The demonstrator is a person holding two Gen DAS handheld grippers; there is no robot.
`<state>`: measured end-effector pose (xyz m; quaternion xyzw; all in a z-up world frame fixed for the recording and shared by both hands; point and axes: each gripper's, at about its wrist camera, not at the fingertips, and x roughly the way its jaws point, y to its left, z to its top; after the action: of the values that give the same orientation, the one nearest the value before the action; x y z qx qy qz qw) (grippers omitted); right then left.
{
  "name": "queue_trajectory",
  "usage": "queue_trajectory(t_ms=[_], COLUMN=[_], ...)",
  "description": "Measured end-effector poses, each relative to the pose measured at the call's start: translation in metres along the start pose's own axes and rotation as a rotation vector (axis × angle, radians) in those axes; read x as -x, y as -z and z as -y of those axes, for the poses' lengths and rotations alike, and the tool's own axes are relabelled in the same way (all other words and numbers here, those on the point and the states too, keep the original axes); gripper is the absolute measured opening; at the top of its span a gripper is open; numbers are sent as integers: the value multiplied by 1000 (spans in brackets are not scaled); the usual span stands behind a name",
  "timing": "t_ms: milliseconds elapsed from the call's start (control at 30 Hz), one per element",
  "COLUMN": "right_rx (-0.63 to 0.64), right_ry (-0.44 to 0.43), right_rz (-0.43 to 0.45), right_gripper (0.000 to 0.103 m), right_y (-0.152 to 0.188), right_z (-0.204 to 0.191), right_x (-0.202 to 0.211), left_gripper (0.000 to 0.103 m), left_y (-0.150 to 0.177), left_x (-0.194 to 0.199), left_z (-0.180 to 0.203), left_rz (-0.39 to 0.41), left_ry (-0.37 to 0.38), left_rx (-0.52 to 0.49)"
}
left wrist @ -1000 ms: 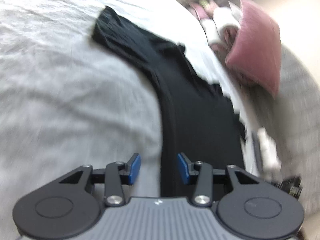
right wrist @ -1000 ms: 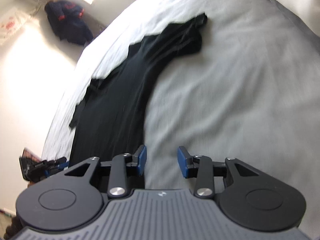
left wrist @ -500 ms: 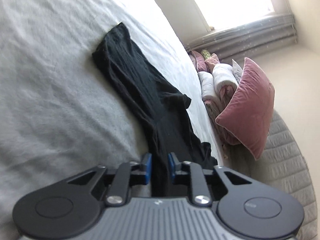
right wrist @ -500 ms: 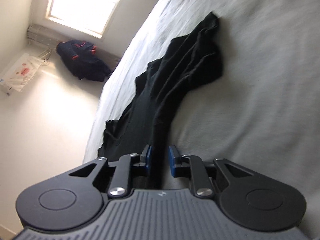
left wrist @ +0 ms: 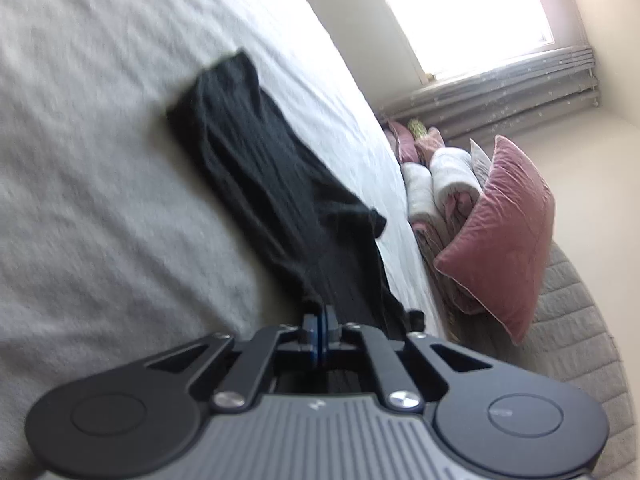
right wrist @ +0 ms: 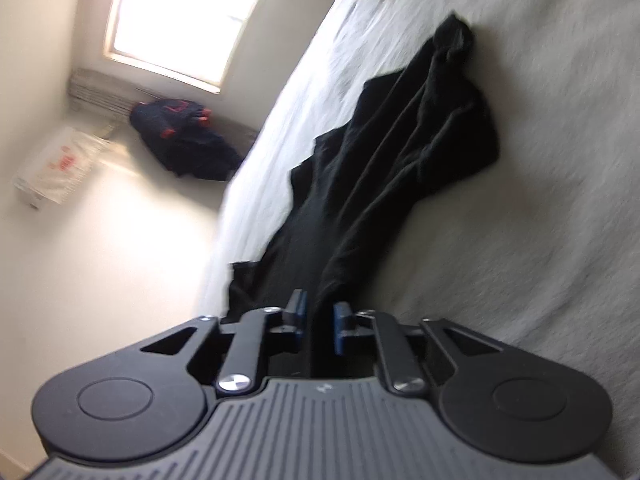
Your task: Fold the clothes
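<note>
Since a second ago both of my grippers have dropped low toward the bed and their jaws have drawn in from wide apart. The black garment (left wrist: 280, 184) lies stretched long across the grey bedspread (left wrist: 92, 184), one end bunched far up the bed, the near end rising off the cover into my tools. My left gripper (left wrist: 320, 330) is pressed together on an edge of that fabric – the blue pads meet with the cloth pulled taut out of them. My right gripper (right wrist: 319, 320) is pinching the garment (right wrist: 384, 184) too; a thick fold fills the gap between its blue pads. Seen from the right, the cloth runs away in long creases across the bedspread (right wrist: 552, 208).

Beyond the garment, the left view shows a pink cushion (left wrist: 500, 236) leaning on rolled bedding (left wrist: 444, 184) under a bright window (left wrist: 468, 8). The right view shows a dark blue bag (right wrist: 184, 140) and a white plastic bag (right wrist: 56, 168) on the floor by the wall.
</note>
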<state>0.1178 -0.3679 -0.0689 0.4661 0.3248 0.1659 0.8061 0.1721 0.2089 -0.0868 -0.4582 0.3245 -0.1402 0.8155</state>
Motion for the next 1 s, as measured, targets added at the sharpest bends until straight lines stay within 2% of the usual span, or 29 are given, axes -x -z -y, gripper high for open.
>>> queue_trajectory(t_ms=[100,233,300,367,400,467,567,667,767,800,833,867,933,1000], right_rx=[-3,-42,-57,-63,-63,-38,34,62,112,132,156,184,177,168], right_ry=[55,77,69,50,37,16,56,83,102,113,139,185,227,258], right_rz=[42,78,67,37,4,-52,-134,-203,-244,-254,-263,-271,-237,-215], right_gripper=[3,3,14,17,25,33,35,35,34,27,16,2,2,4], right_y=[-2,-2,-2,-1,1,5,6,10,22,28,33,38,43,42], right_z=[1,5,6,5,6,4,-4,-10,-16,-19,-21,-22,-22,-21], right_x=[6,16,19,20,20,22,27,35,45,47,49,51,61,69], left_gripper=[2,5,5,8,10,10,11,12,12,11,3,3,3,5], left_y=[-3,-4,-5,-7,-7,-7,-5,9,24,28,33,36,42,43], left_x=[6,10,11,11,11,13,18,22,32,35,38,42,49,56], left_z=[-2,1,0,-3,-5,-7,-5,7,15,17,19,24,33,36], left_rz=[41,41,14,-46,-85,-160,-269,-366,-395,-400,-401,-379,-332,-307], left_ry=[-35,-75,-70,-39,-18,6,16,-4,-25,-35,-48,-75,-133,-177], left_rx=[-18,-61,-60,-39,-28,-29,-55,-128,-186,-197,-212,-249,-299,-290])
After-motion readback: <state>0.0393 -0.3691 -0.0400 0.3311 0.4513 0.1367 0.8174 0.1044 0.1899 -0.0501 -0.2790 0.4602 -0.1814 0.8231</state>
